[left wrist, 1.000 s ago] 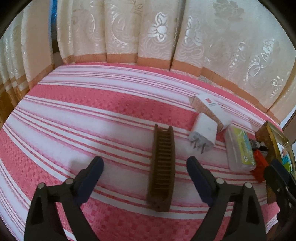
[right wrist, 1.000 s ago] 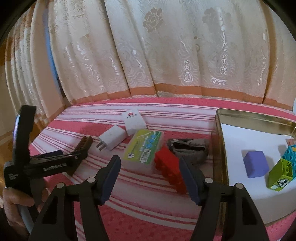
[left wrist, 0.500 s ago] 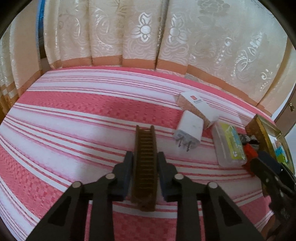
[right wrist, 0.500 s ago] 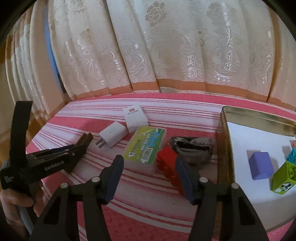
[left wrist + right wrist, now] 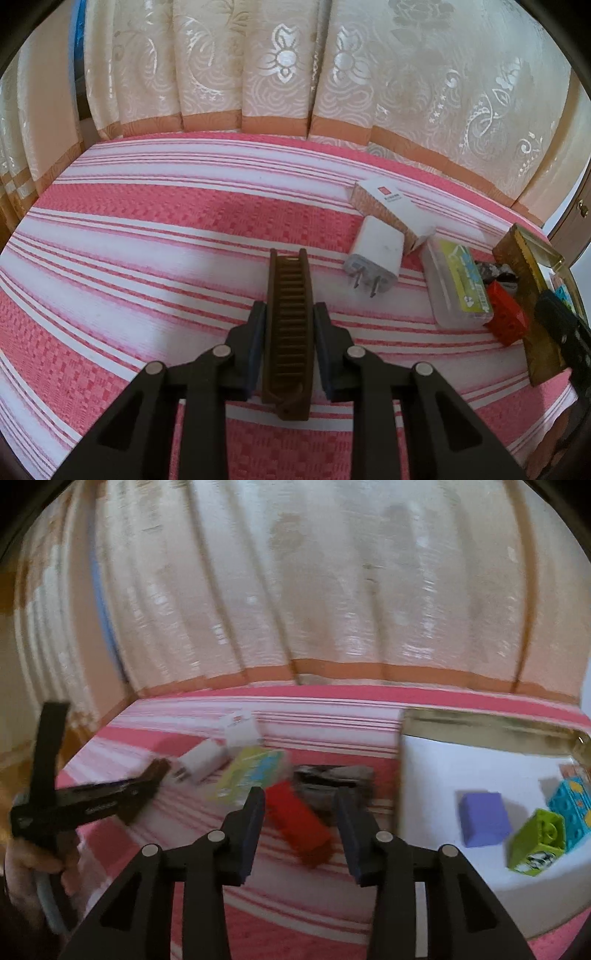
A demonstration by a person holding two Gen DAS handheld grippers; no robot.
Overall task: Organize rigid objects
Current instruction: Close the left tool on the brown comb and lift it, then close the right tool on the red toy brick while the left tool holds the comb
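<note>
My left gripper point(image 5: 289, 310) is shut on a brown comb point(image 5: 289, 325) that lies lengthwise between its fingers on the pink striped cloth. In the right wrist view the left gripper point(image 5: 122, 797) and the comb point(image 5: 147, 786) show at the left. My right gripper point(image 5: 300, 797) is open, its fingers on either side of a red brick point(image 5: 299, 823), which also shows in the left wrist view point(image 5: 506, 317). A gold tray point(image 5: 480, 723) at the right holds a purple block point(image 5: 484, 818), a green block point(image 5: 537, 842) and a blue block point(image 5: 570, 808).
A white charger point(image 5: 376, 254), a white box point(image 5: 391, 206) and a clear case with a green label point(image 5: 458, 284) lie right of the comb. A grey dark object point(image 5: 332, 779) lies behind the red brick. Curtains hang behind the table.
My left gripper closed on the comb between one second ago and half a second ago and holds it. My right gripper narrowed and moved forward around the red brick; its view is now blurred.
</note>
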